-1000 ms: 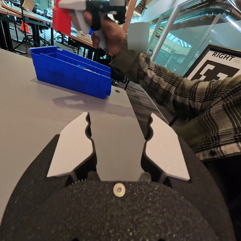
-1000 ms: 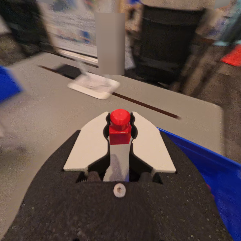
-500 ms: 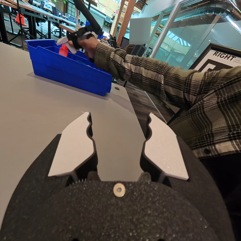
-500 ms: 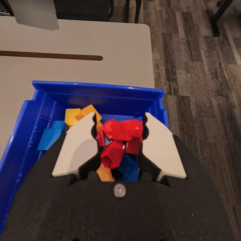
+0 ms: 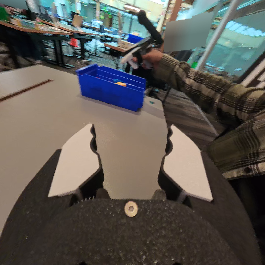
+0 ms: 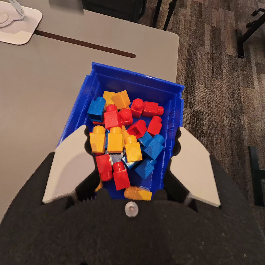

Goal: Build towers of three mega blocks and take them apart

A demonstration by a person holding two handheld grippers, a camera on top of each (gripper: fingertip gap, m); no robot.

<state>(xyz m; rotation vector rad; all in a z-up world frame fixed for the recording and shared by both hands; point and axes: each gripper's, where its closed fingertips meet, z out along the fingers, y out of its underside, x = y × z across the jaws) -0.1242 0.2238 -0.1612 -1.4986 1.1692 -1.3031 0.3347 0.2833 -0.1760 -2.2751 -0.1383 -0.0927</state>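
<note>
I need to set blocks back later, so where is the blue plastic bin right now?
The blue plastic bin, full of red, yellow and blue blocks, sits at the grey table's far right corner, directly under the open right tongs in the right wrist view.

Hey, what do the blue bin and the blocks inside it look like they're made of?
Blue bin: probably rigid moulded plastic, with ribbed walls and a slight sheen on its rim. Blocks: likely hard, smooth plastic, given their uniform red, yellow and blue colour with soft highlights.
</note>
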